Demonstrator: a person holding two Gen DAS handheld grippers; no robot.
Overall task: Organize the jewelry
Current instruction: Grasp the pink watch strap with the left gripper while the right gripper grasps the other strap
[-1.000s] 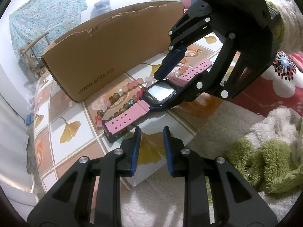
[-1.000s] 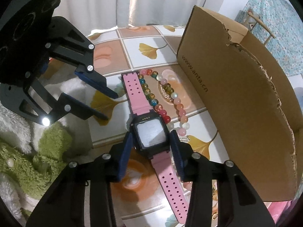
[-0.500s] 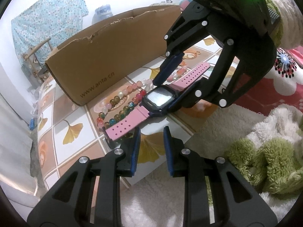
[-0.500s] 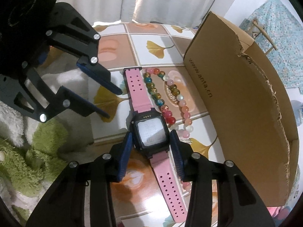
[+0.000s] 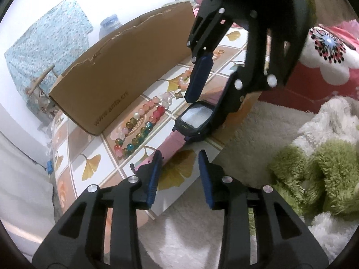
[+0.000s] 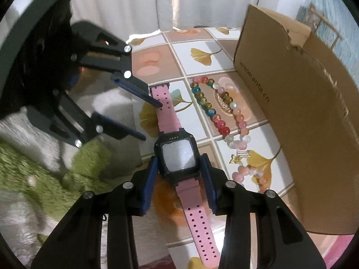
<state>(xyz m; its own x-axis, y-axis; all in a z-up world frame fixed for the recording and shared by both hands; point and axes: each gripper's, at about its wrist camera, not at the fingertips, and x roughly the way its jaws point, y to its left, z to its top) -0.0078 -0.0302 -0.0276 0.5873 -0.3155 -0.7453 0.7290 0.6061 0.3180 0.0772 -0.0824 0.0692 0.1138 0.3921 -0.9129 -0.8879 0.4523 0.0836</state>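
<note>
A pink-strapped watch with a black case lies on the ginkgo-patterned tabletop. My right gripper is shut on the case, one pad on each side. From the left wrist view the right gripper comes down from above onto the watch. My left gripper hovers at the strap's far end, its jaws opening with nothing between the pads. One of its fingers overlaps the strap. A multicoloured bead bracelet and a pink-white one lie beside the watch.
A torn cardboard box stands just past the bracelets. A green and white plush blanket covers the near side next to the table edge. Red floral fabric lies beyond it, and white curtains hang behind the table.
My left gripper's jaws have spread wider and it has rolled slightly, with one finger now over the strap's end. The right gripper keeps its grip on the watch case.
</note>
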